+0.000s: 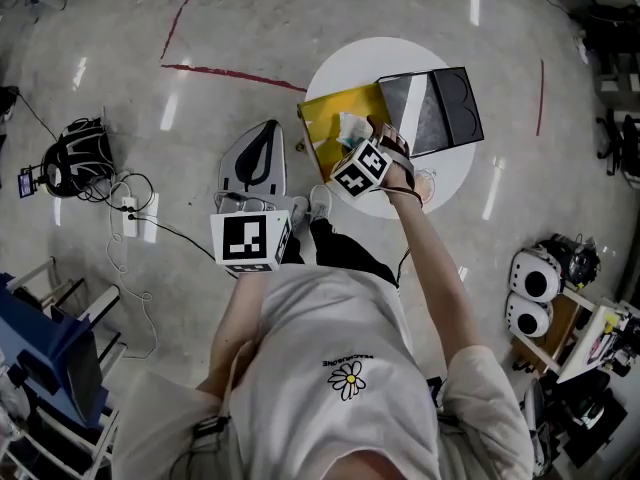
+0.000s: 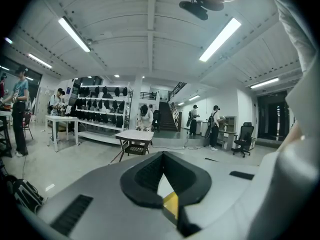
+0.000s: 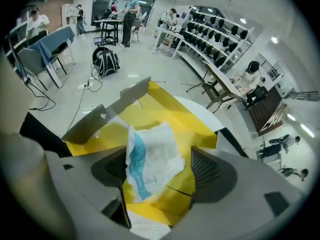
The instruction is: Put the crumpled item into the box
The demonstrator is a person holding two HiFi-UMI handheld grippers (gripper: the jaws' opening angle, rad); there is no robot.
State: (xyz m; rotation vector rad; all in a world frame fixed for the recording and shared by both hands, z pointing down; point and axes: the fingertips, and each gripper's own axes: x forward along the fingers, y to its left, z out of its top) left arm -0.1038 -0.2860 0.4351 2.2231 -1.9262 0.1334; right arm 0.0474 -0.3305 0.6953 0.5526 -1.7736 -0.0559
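A crumpled white and blue wrapper (image 3: 150, 159) sits between the jaws of my right gripper (image 3: 157, 170), over the inside of the open yellow box (image 3: 172, 109). The jaws stand wide apart; the right pad is well off the wrapper, which leans by the left one. In the head view the right gripper (image 1: 360, 140) reaches over the yellow box (image 1: 322, 123) on the round white table (image 1: 400, 58), with the wrapper (image 1: 352, 126) just ahead of it. My left gripper (image 1: 264, 128) hangs off the table's left side, empty, jaw tips together (image 2: 162, 156).
A dark grey lid or tray (image 1: 440, 108) lies against the box's right side. A grey box flap (image 3: 107, 109) sticks out on the left. On the floor are red tape (image 1: 230, 73), a black backpack (image 1: 80, 153) with cables, and white gear (image 1: 535, 288).
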